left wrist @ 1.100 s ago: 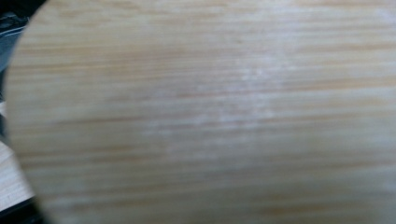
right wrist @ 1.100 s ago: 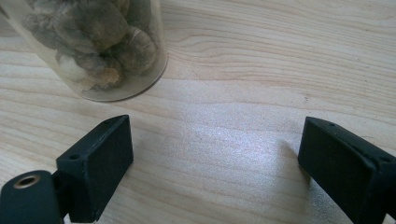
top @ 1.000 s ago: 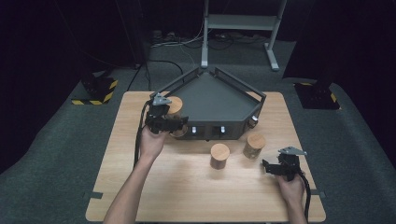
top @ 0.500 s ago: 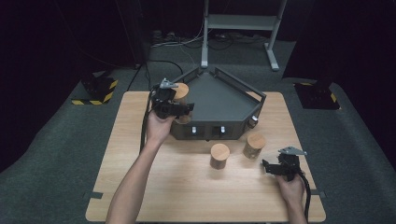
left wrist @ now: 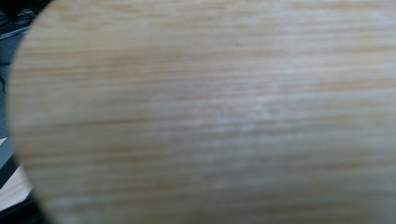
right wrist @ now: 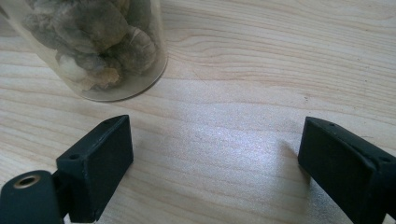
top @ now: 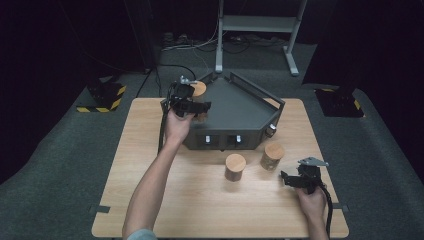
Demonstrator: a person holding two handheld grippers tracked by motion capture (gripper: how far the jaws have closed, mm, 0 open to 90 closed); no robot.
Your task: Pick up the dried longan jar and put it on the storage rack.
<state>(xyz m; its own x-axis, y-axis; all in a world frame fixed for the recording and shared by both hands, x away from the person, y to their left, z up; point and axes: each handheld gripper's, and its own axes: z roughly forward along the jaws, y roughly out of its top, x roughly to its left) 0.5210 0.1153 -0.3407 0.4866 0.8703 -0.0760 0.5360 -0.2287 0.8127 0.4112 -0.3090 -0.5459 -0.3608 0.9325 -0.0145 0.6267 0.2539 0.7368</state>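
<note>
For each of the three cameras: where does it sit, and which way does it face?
High view: above the person's side, facing forward and down on the table; both forearms and tongs show.
Left gripper view: on the left tongs, pressed close to a jar's wooden lid.
Right gripper view: on the right tongs, facing the tabletop, open jaws below.
Shared: the clear jar near the right tongs, also in the high view.

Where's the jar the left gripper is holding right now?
High view, left of centre: wooden-lidded jar in the left gripper, raised above the dark bin at its left rear edge.
</note>
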